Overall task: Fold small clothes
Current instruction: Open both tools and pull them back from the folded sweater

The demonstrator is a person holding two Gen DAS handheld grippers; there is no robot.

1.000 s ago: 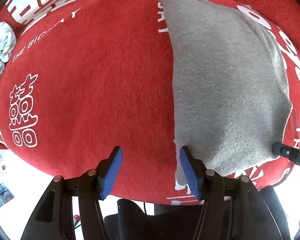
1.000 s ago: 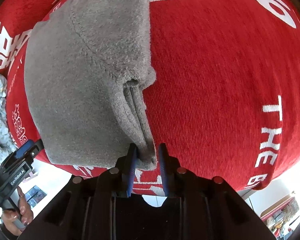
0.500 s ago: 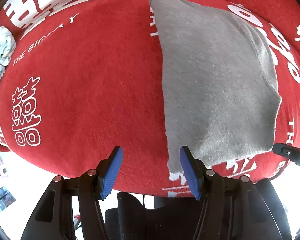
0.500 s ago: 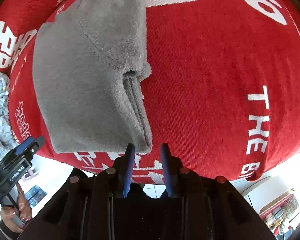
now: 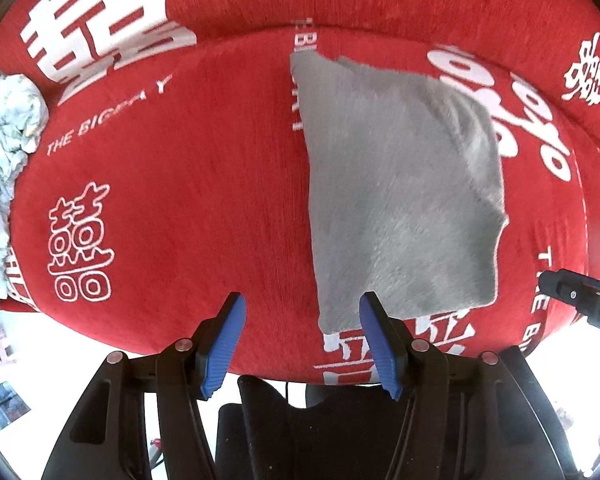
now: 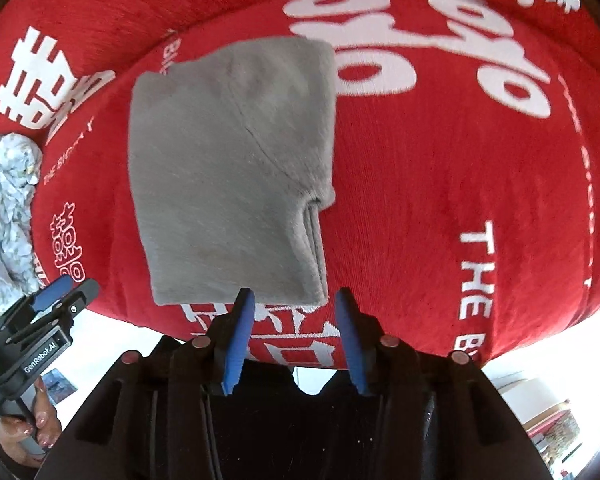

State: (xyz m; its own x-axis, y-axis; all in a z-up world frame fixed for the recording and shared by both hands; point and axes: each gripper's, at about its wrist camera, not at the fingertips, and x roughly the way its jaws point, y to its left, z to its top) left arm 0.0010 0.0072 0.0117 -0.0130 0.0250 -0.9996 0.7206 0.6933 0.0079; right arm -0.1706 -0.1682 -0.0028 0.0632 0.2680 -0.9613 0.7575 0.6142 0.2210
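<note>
A grey fleece garment (image 5: 400,200) lies folded flat on the red cover, near its front edge; it also shows in the right wrist view (image 6: 228,176), with stacked layers along its right side. My left gripper (image 5: 300,340) is open and empty, just in front of the garment's near left corner. My right gripper (image 6: 292,332) is open and empty, just in front of the garment's near right corner. Each gripper shows in the other's view: the right one (image 5: 580,300) and the left one (image 6: 48,316).
The red cover (image 5: 180,200) with white lettering spans the surface and a raised back. A crumpled pale floral cloth (image 5: 4,152) lies at the far left, also in the right wrist view (image 6: 4,208). The cover's front edge drops off just behind the grippers.
My right gripper let go of the garment's near right corner, opened and drew back. My left gripper pulled back and away from the garment, staying open. The garment now lies flat.
</note>
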